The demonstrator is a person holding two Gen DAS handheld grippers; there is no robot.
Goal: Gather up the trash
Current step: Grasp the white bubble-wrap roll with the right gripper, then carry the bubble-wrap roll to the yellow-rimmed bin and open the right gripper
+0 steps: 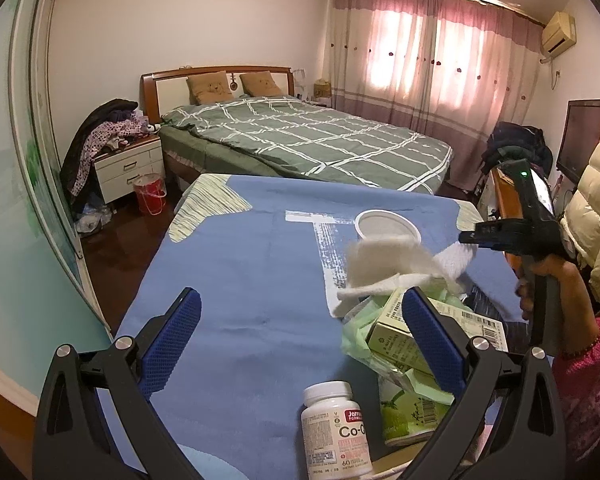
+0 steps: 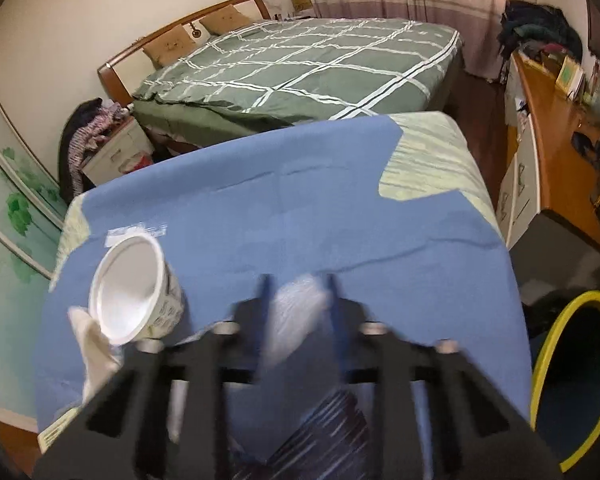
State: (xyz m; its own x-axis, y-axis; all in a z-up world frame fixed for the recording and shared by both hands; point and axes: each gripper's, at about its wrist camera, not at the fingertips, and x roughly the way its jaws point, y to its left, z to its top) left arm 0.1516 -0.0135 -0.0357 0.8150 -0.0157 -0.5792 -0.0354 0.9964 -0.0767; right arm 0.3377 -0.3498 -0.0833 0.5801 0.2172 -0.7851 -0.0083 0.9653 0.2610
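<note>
Here, a table (image 1: 236, 264) draped in a smooth blue cloth with pale striped patches at its corners. On it, right of centre: a round white paper cup (image 1: 387, 227), open-mouthed, printed wall, seen tilted in the right wrist view; a soft, fibrous white tissue (image 1: 384, 270), crumpled and partly lifted, one end reaching toward the right gripper (image 1: 470, 238); a heap of thin, crinkled green plastic wrap (image 1: 360, 334) with a small rectangular green carton (image 1: 396, 332) lying in it and a green printed cup (image 1: 410, 416) below; a white plastic supplement bottle (image 1: 334, 426), cylindrical, screw-capped, upright at the near edge. Left gripper (image 1: 300, 344): black frame, blue textured pads, jaws spread wide, holding nothing, right pad just in front of the carton. Right gripper, held by a hand (image 1: 540, 280) in a pink sleeve: in its own blurred view the jaws stand narrowly apart, pinching a wad of white tissue (image 2: 296, 316) above the cloth. A round bin (image 2: 572, 392) with a yellow rim and dark interior sits beside the table, at the right of that view. Behind: a bed (image 1: 300, 140) with a green checked quilt, and pink-banded curtains (image 1: 432, 52).
</note>
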